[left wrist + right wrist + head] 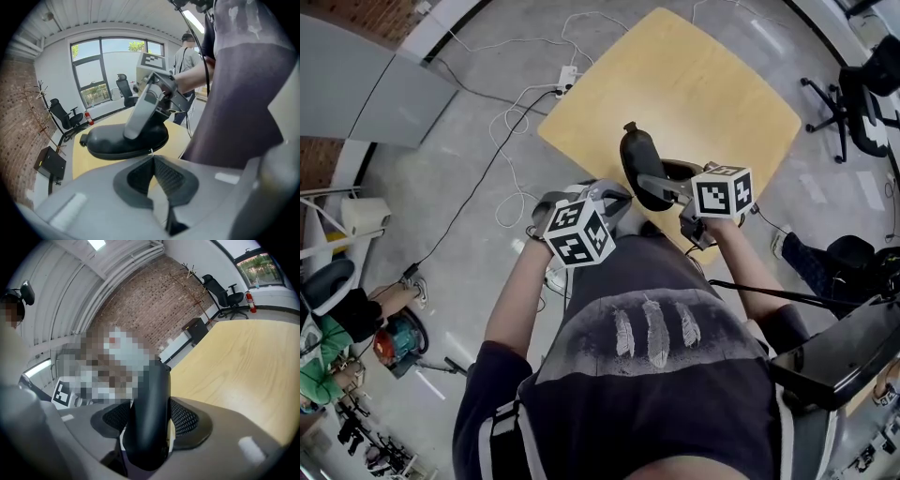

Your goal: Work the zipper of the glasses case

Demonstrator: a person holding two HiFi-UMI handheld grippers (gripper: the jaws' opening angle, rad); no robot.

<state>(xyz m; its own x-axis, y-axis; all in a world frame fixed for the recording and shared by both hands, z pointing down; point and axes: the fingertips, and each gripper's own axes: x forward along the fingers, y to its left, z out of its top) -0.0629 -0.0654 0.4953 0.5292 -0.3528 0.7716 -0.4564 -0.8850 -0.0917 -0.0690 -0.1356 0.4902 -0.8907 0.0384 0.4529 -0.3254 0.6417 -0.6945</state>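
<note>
Glasses case (639,169): black, smooth, looks hard-shelled and light. Held in air above near edge of surface (703,84), not resting on it. My right hand-held gripper (149,425) clamped across case body. I expect stiff shell to take squeeze but maybe slip if twisted. My left hand-held gripper (151,158): jaws together at seam, pinching tiny pale zipper pull (151,151), I judge. Draw along seam, no yank.
</note>
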